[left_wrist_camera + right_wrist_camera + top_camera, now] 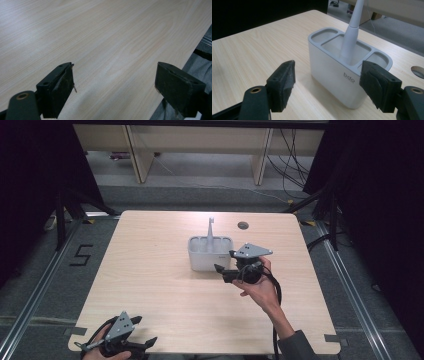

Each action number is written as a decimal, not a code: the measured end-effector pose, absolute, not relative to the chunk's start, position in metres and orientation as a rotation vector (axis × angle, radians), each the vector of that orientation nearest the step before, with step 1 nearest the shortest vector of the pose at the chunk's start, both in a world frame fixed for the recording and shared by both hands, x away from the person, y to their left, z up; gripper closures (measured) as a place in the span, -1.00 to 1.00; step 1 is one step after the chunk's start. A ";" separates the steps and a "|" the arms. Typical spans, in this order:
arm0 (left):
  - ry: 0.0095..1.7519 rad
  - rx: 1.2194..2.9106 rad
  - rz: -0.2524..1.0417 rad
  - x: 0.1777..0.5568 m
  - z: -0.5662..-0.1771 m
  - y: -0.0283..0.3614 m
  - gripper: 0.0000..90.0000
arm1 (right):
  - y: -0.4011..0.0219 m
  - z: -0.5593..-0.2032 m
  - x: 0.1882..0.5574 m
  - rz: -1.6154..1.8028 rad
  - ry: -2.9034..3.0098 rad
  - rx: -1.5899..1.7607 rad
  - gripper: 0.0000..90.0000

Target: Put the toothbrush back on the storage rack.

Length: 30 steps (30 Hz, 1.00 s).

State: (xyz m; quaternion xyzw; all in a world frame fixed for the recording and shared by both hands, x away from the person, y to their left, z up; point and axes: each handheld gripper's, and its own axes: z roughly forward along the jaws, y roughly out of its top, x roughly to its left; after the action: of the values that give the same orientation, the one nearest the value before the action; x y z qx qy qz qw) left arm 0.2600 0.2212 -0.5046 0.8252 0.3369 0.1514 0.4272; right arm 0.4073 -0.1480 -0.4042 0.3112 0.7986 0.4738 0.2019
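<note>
A white three-compartment holder [210, 255] stands near the middle of the table. A slim white handle [210, 232] rises upright from its middle compartment. My right gripper [225, 261] sits just right of the holder at its near side, pointing left toward it. In the right gripper view the jaws of the right gripper [327, 85] are open, with the holder [332, 72] and the handle [350, 37] a little beyond the tips, untouched. My left gripper [143, 330] rests at the table's near left edge. It stands open [115, 87] over bare wood, holding nothing.
The light wood table [150, 270] has a round cable hole [243, 225] behind the holder, also seen as the hole [418, 71] in the right gripper view. Wooden furniture legs [140, 155] and cables lie on the floor beyond the far edge. Dark curtains flank both sides.
</note>
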 end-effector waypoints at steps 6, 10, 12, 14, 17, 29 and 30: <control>0.843 2.069 0.377 0.260 -0.504 0.222 -0.67 | -0.149 -0.406 0.403 1.319 2.239 0.857 -0.36; 0.839 2.069 0.380 0.260 -0.504 0.222 -0.67 | -0.151 -0.408 0.401 1.305 2.248 0.849 -0.37; 0.843 2.069 0.378 0.260 -0.504 0.222 -0.67 | -0.151 -0.410 0.399 1.303 2.255 0.868 -0.37; 0.843 2.069 0.378 0.260 -0.504 0.222 -0.67 | -0.152 -0.411 0.399 1.304 2.252 0.856 -0.37; 0.843 2.069 0.378 0.260 -0.504 0.222 -0.67 | -0.152 -0.412 0.397 1.321 2.247 0.864 -0.38; 0.837 2.070 0.381 0.260 -0.504 0.221 -0.67 | -0.154 -0.421 0.388 1.290 2.268 0.867 -0.40; 0.836 2.070 0.383 0.260 -0.504 0.221 -0.67 | -0.154 -0.422 0.387 1.291 2.275 0.865 -0.41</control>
State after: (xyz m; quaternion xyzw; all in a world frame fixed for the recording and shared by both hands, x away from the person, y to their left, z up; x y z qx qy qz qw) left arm 0.2603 0.2214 -0.5038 0.8275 0.3343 0.1530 0.4244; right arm 0.3874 -0.1543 -0.4219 0.3081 0.8104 0.4598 0.1923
